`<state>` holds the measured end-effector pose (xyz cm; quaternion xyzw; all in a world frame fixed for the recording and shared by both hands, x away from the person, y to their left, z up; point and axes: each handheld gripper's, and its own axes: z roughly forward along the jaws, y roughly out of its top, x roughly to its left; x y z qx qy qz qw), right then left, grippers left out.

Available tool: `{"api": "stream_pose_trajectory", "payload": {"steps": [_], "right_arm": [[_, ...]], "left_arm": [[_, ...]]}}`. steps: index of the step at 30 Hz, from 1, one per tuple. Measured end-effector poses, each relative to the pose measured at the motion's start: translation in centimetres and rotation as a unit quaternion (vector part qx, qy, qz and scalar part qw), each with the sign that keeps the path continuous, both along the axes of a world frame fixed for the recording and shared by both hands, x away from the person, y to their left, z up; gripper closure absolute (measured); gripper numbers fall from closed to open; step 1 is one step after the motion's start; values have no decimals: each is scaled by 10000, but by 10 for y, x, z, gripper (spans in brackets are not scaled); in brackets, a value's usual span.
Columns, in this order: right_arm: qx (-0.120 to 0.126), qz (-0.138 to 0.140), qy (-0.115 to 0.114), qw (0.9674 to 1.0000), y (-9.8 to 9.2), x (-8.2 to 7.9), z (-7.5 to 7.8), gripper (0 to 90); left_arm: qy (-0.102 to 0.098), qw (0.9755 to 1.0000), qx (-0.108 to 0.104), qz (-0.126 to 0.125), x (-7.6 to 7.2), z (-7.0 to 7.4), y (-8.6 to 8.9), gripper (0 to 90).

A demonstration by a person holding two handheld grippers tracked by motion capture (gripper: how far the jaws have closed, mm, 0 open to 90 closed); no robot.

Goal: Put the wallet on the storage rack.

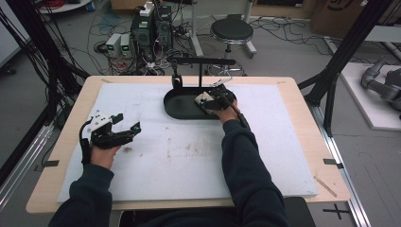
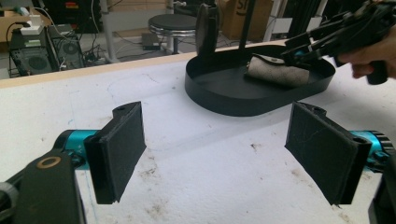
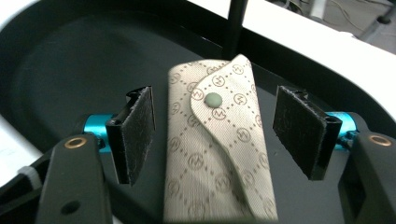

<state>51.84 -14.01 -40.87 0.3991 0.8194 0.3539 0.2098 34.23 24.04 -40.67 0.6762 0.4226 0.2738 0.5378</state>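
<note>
The right gripper [image 3: 212, 135] hangs over a beige monogram pouch [image 3: 217, 149] lying in the black oval tray [image 1: 175, 106] at the table's 12 o'clock, jaws spread to either side of it, apparently not yet touching. The pouch's long axis runs between the 2 pads. The left gripper [image 1: 126, 124], also agape and empty, idles at 9 o'clock, well apart.

Right tongs [image 1: 213, 97] reach into black tray [image 1: 177, 109]; left tongs [image 1: 126, 124] gape apart.
</note>
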Motion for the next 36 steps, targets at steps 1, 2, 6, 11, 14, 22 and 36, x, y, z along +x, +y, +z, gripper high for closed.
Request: {"api": "stream_pose_trajectory", "payload": {"steps": [1, 2, 6, 11, 14, 22, 36], "right_arm": [[26, 78, -84, 9999, -5, -5, 5, 310], [83, 105, -104, 9999, -8, -8, 8, 310], [382, 317, 31, 9988, -34, -24, 20, 254], [593, 353, -212, 9974, -70, -54, 36, 220], [595, 360, -288, 9972, -87, -68, 41, 195], [372, 316, -664, 9966, -127, -109, 44, 195], [419, -134, -838, 9955, -166, -159, 16, 194]], "left_arm": [[8, 10000, 10, 1, 0, 0, 0, 194], [8, 10000, -14, -13, 0, 0, 0, 194], [-2, 10000, -74, -17, 0, 0, 1, 194], [-24, 9998, -187, 16, 1, 0, 3, 194], [-43, 9998, -212, 49, 1, 1, 3, 194], [-145, 9996, -218, 68, -1, 3, 3, 194], [-262, 9995, -184, -41, -1, 6, -2, 194]]}}
